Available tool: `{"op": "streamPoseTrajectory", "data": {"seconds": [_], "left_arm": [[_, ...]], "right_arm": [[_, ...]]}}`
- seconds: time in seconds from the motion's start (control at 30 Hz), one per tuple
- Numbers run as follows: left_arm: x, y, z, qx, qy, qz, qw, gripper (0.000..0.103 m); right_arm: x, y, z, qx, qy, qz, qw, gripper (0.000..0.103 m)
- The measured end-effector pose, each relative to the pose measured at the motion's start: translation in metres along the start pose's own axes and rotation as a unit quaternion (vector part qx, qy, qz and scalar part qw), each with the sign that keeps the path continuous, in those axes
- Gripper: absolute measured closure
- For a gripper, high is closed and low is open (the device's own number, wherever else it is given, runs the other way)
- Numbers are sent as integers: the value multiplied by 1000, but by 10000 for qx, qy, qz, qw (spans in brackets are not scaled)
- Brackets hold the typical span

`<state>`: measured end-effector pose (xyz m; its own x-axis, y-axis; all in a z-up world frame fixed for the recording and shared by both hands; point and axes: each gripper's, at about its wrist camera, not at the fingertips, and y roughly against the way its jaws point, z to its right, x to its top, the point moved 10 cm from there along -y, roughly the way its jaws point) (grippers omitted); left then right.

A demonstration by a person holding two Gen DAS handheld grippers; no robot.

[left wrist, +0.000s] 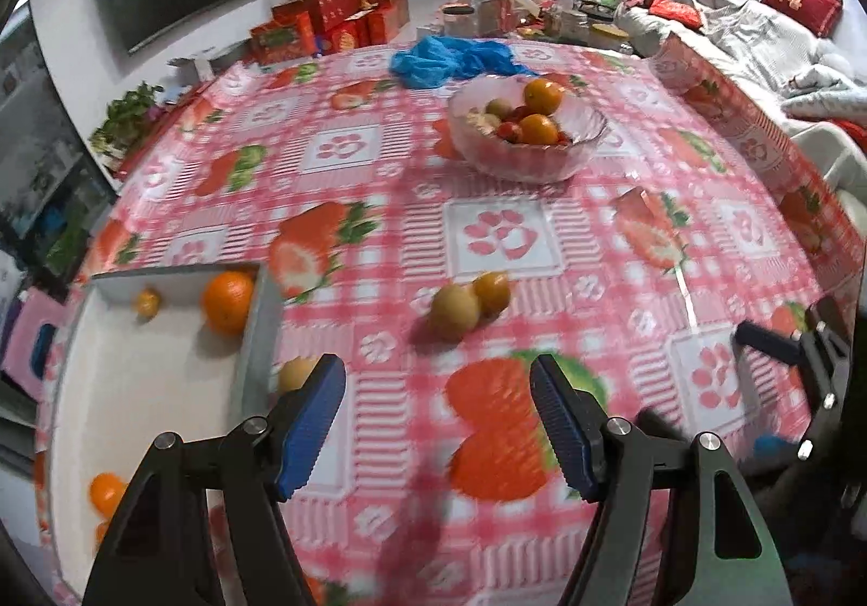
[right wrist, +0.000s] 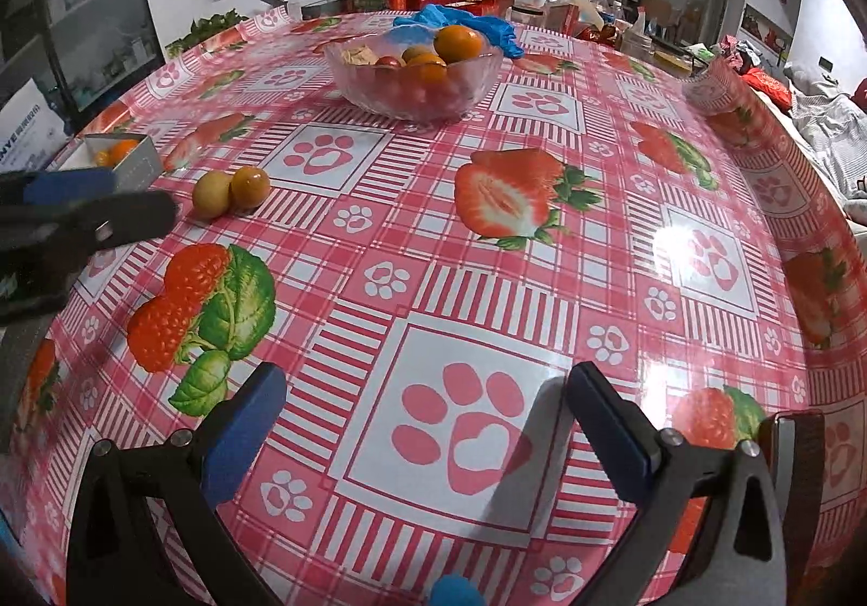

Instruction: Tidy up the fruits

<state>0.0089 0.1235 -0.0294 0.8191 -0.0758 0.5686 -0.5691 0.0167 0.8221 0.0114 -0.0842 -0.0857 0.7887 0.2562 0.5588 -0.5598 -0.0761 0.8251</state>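
Observation:
My left gripper [left wrist: 438, 421] is open and empty above the table, just right of a white tray [left wrist: 135, 389] that holds an orange [left wrist: 228, 301] and smaller oranges. A yellow-green fruit [left wrist: 454, 311] and a small orange fruit [left wrist: 492, 292] lie together on the cloth ahead of it; they also show in the right wrist view as the yellow-green fruit [right wrist: 212, 194] and the orange fruit [right wrist: 250, 187]. Another yellowish fruit [left wrist: 295, 374] lies by the tray's wall behind the left finger. A glass bowl [left wrist: 528, 126] holds oranges and small fruits. My right gripper [right wrist: 428, 430] is open and empty.
A strawberry-print pink tablecloth [right wrist: 487, 281] covers the round table. A blue plastic bag [left wrist: 450, 58] lies behind the bowl. Red gift boxes [left wrist: 330, 18] stand beyond the far edge. The left gripper [right wrist: 70, 221] shows at the left of the right wrist view.

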Motion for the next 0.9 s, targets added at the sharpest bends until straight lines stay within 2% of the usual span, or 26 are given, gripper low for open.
{"op": "streamPoseTrajectory", "data": {"seconds": [0.1, 0.23, 0.4, 0.43, 0.47, 0.5, 0.53, 0.6, 0.73, 0.9], "left_arm": [[11, -10, 6, -47, 96, 12, 9999, 31], [25, -30, 3, -73, 525, -66, 9986, 31], [31, -60, -5, 69, 943, -220, 9953, 31], [30, -65, -6, 78, 1000, -263, 9946, 32], [28, -68, -6, 65, 1030, -296, 9942, 38], [27, -71, -4, -76, 1081, -321, 9936, 40], [26, -71, -3, -84, 1091, -303, 9935, 42], [26, -69, 4, -136, 927, -279, 9952, 55], [21, -66, 15, -68, 595, -231, 9979, 56], [6, -53, 21, -201, 455, -197, 9986, 56]], "right_arm": [[0, 0, 0, 1, -2, 1, 10000, 0], [0, 0, 0, 2, -3, 1, 10000, 0], [0, 0, 0, 0, -5, 2, 10000, 0], [0, 0, 0, 0, -5, 2, 10000, 0], [0, 0, 0, 0, -6, 2, 10000, 0], [0, 0, 0, 2, -8, 3, 10000, 0], [0, 0, 0, 2, -8, 3, 10000, 0], [0, 0, 0, 3, -10, 3, 10000, 0], [0, 0, 0, 1, -10, 3, 10000, 0], [-2, 1, 1, 9, 41, -16, 10000, 0]]}}
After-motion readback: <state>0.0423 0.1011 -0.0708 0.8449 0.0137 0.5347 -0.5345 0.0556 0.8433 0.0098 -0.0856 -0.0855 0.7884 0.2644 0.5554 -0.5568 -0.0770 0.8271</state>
